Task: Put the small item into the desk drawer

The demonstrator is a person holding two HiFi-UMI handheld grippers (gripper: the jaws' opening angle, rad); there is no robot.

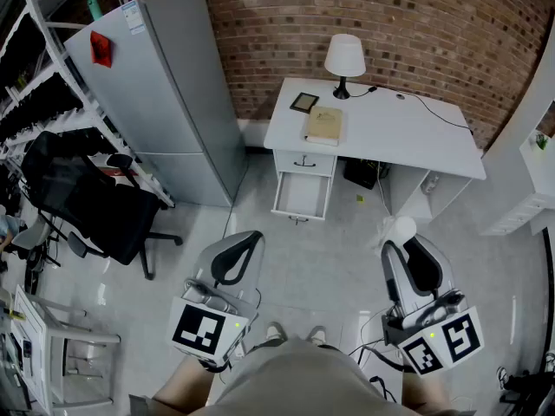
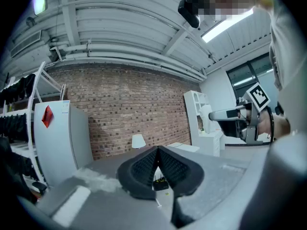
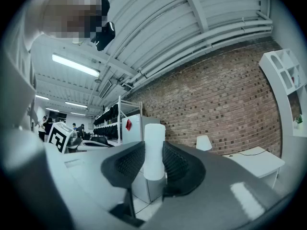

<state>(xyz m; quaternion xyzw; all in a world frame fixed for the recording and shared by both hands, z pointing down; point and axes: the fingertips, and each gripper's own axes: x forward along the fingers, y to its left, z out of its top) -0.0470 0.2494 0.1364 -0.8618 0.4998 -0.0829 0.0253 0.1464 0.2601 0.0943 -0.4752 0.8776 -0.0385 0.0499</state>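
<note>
My right gripper (image 1: pixel 403 248) is shut on a small white cylinder (image 1: pixel 401 229), which stands upright between the black ribbed pads (image 3: pixel 129 164) in the right gripper view, its top poking above the jaws (image 3: pixel 154 133). My left gripper (image 1: pixel 250 237) is shut with its tips touching and nothing between them (image 2: pixel 157 150). Both are held low in front of the person, well short of the white desk (image 1: pixel 408 133). The desk's lower drawer (image 1: pixel 302 195) is pulled open and looks empty; the drawer above it (image 1: pixel 304 161) is closed.
On the desk stand a white lamp (image 1: pixel 344 59), a tan book (image 1: pixel 324 125) and a small dark frame (image 1: pixel 303 102). A grey fridge (image 1: pixel 165 94) stands left of the desk, a black office chair (image 1: pixel 95 206) nearer left, and a white shelf unit (image 1: pixel 533 180) at right.
</note>
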